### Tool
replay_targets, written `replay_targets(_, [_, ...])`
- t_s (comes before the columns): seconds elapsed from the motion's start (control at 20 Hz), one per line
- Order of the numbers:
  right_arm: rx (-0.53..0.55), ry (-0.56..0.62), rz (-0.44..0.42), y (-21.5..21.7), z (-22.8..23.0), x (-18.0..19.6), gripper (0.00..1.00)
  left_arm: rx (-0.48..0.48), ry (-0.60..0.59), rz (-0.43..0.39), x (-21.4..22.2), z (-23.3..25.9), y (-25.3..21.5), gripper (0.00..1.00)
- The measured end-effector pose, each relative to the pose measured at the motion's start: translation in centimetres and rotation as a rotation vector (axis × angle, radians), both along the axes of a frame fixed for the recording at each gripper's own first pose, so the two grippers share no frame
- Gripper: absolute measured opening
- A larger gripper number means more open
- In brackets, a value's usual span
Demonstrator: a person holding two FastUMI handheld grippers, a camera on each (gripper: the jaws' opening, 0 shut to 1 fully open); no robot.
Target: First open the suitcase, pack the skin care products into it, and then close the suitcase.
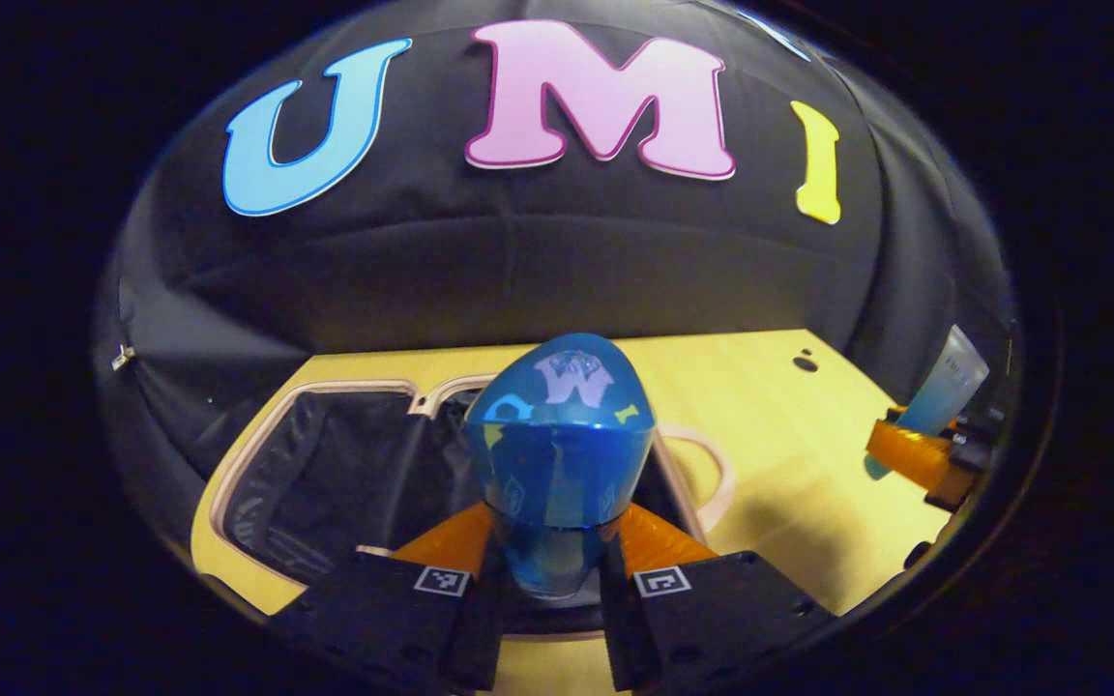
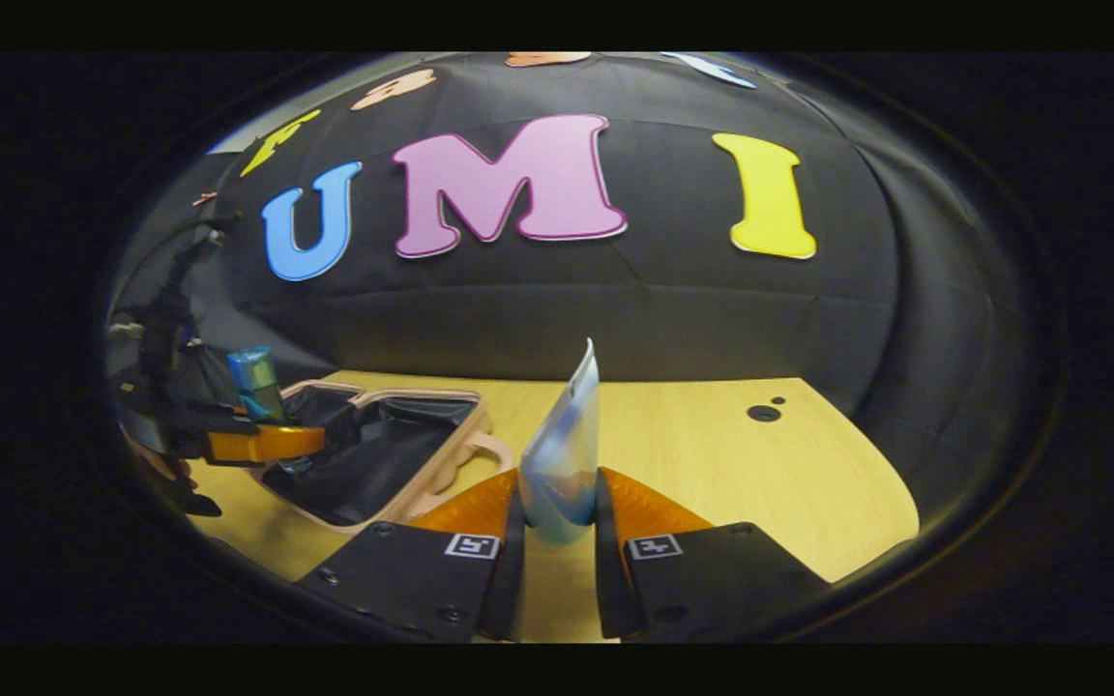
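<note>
Blue glossy bottle (image 1: 559, 454) clamped between left gripper (image 1: 554, 570) fingers, held above open suitcase (image 1: 325, 464), likely for drop into black-lined shell. Pale squeeze tube (image 2: 565, 454) pinched upright in right gripper (image 2: 557, 536), well right of suitcase, probably waiting its turn. Wooden table (image 2: 712, 464) bare nearby. Pink suitcase rim is sole likely obstruction on descent.

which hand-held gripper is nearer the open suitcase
Left. The left hand-held gripper, shut on a blue bottle, is over the suitcase; the right hand-held gripper, shut on a tube, is beside it.
</note>
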State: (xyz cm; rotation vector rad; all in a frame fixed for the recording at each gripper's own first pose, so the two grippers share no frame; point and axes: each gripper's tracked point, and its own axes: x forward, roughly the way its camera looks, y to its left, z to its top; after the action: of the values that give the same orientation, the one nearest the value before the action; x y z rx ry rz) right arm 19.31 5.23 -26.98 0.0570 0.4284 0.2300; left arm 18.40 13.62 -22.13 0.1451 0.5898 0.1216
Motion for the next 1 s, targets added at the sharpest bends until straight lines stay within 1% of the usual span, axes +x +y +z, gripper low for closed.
replay_targets(0.05, [0.008, 0.006, 0.007, 0.4, 0.0, 0.0, 0.33, 0.002, 0.028, 0.008, 0.1, -0.6, 1.1, 0.47])
replay_targets(0.1, [0.017, 0.014, 0.014, 0.8, 0.0, 0.0, 0.33, -0.004, 0.067, 0.021, 0.0, -1.5, 1.9, 0.51])
replay_targets(0.15, [0.02, 0.022, 0.024, 1.1, 0.0, 0.1, 0.33, -0.016, 0.127, 0.037, 0.5, -3.3, 2.8, 0.47])
replay_targets(0.25, [0.029, 0.034, 0.051, 1.7, -0.3, 0.2, 0.33, -0.033, 0.203, 0.067, 0.9, -5.5, 3.7, 0.47])
replay_targets(0.3, [0.033, 0.044, 0.063, 2.0, -0.5, 0.2, 0.39, -0.03, 0.231, 0.09, 1.1, -6.5, 4.3, 0.47])
replay_targets(0.35, [0.036, 0.058, 0.073, 2.2, -0.7, 0.1, 0.33, -0.03, 0.274, 0.111, 1.1, -7.4, 4.7, 0.51])
replay_targets(0.4, [0.039, 0.067, 0.081, 2.5, -0.8, 0.1, 0.33, -0.041, 0.315, 0.127, 1.3, -8.3, 4.9, 0.47])
replay_targets(0.45, [0.045, 0.075, 0.089, 2.9, -0.8, 0.1, 0.33, -0.062, 0.361, 0.141, 1.4, -9.1, 4.7, 0.47])
replay_targets(0.5, [0.054, 0.08, 0.098, 3.5, -0.6, 0.1, 0.33, -0.059, 0.368, 0.142, 2.3, -9.4, 5.0, 0.5])
replay_targets(0.55, [0.06, 0.082, 0.109, 4.1, -0.4, 0.2, 0.28, -0.07, 0.412, 0.138, 2.6, -10.0, 4.7, 0.47])
replay_targets(0.6, [0.066, 0.079, 0.121, 4.8, 0.0, 0.3, 0.33, -0.078, 0.458, 0.145, 2.4, -10.4, 4.7, 0.46])
replay_targets(0.7, [0.091, 0.08, 0.14, 6.2, 0.8, 0.2, 0.33, -0.079, 0.471, 0.141, 3.6, -10.2, 4.8, 0.47])
replay_targets(0.75, [0.108, 0.084, 0.145, 6.8, 1.2, 0.2, 0.33, -0.085, 0.507, 0.149, 3.4, -10.5, 4.9, 0.47])
replay_targets(0.85, [0.125, 0.095, 0.155, 8.0, 1.8, 0.3, 0.33, -0.096, 0.512, 0.166, 3.5, -10.3, 5.0, 0.48])
replay_targets(0.9, [0.125, 0.099, 0.159, 8.4, 2.0, 0.4, 0.36, -0.103, 0.513, 0.174, 3.4, -10.4, 5.0, 0.48])
replay_targets(0.95, [0.125, 0.099, 0.164, 9.0, 2.3, 0.5, 0.33, -0.103, 0.506, 0.19, 3.2, -10.2, 5.3, 0.46])
replay_targets(1.0, [0.122, 0.095, 0.169, 9.5, 2.6, 0.5, 0.33, -0.103, 0.498, 0.203, 3.0, -9.7, 5.4, 0.49])
